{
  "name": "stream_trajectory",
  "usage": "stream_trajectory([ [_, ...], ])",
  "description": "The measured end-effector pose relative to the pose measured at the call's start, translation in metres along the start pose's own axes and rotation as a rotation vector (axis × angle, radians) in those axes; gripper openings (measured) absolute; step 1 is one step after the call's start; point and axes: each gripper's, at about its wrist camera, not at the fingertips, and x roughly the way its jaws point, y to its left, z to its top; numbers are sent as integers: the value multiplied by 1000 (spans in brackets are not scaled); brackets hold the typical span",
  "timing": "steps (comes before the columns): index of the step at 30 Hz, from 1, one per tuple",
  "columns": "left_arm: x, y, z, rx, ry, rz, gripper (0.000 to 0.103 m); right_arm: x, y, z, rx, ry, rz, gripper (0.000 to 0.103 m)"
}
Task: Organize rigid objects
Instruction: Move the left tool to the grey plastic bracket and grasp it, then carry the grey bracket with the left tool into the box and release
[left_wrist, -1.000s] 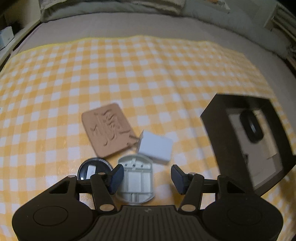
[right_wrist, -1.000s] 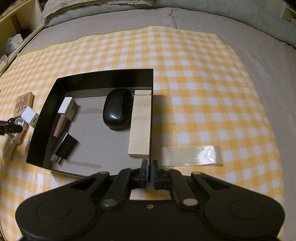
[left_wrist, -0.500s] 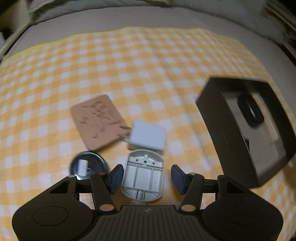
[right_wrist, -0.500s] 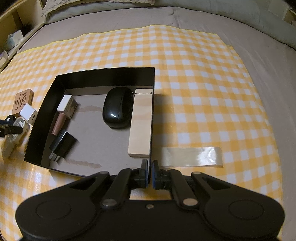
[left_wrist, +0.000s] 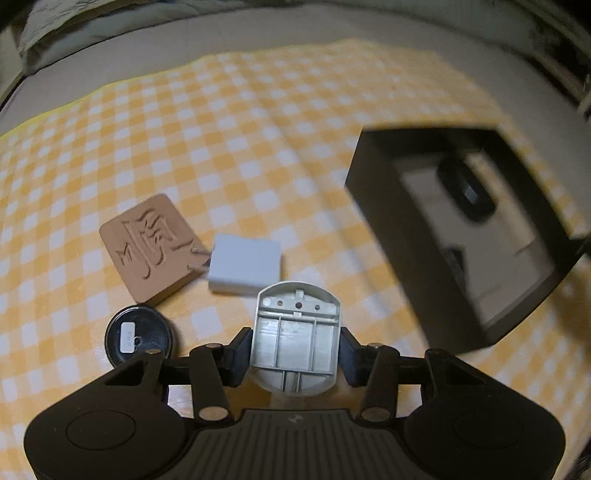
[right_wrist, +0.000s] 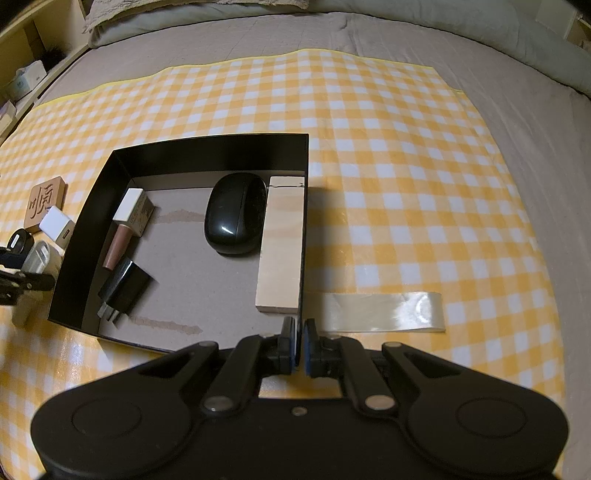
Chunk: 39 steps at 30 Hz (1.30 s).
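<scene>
The left gripper (left_wrist: 293, 349) straddles the grey ribbed plastic cover (left_wrist: 295, 338), which lies open side up on the yellow-and-white checked cloth (left_wrist: 229, 122). Its jaws have just been closing, and the blue pads (left_wrist: 242, 350) now sit against both long flanks of the cover, clamped on it. To do this step well, keep the pads square on the straight flanks rather than the rounded ends, confirm the clamp is firm, then lift straight up before travelling right to the black open-topped box (left_wrist: 391, 236). The shell is thin and hollow, so excess squeeze would likely flex it; moderate force should suffice.

The right gripper (right_wrist: 299, 345) hovers at the near edge of the box with its fingers together and nothing between them. Inside the box lie a black computer mouse (right_wrist: 234, 214), a pale wooden block (right_wrist: 282, 243), a black charger (right_wrist: 125, 288) and a pink tube with a white cap (right_wrist: 123, 225). Left of the box, a carved wooden tile (left_wrist: 151, 245), a white plug adapter (left_wrist: 243, 264) and a round black disc (left_wrist: 138, 338) remain on the cloth.

Compared with one second ago, the left jaws stood well clear of the cover; now they bracket it tightly, and the view is rotated. The right view is unchanged.
</scene>
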Motion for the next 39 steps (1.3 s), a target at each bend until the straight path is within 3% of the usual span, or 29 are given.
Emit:
stream_trajectory([
  [10,-43,-14,15,-237,-190,-239,49,0,0,0,0,0,0,5],
  [18,-37,-64,39,-288,-223,-309,49,0,-2,0,0,-4,5,5],
  [24,-13,-98,56,-271,-212,-319,48,-4,-5,-2,0,-13,16,5],
  [32,22,-117,74,-228,-171,-217,48,-10,-4,-4,-9,-21,22,5],
  [36,30,-114,78,-257,-186,-209,49,-11,-4,-5,-13,-20,24,5],
  [39,36,-116,80,-252,-173,-177,64,-11,-4,-5,-14,-19,25,5],
])
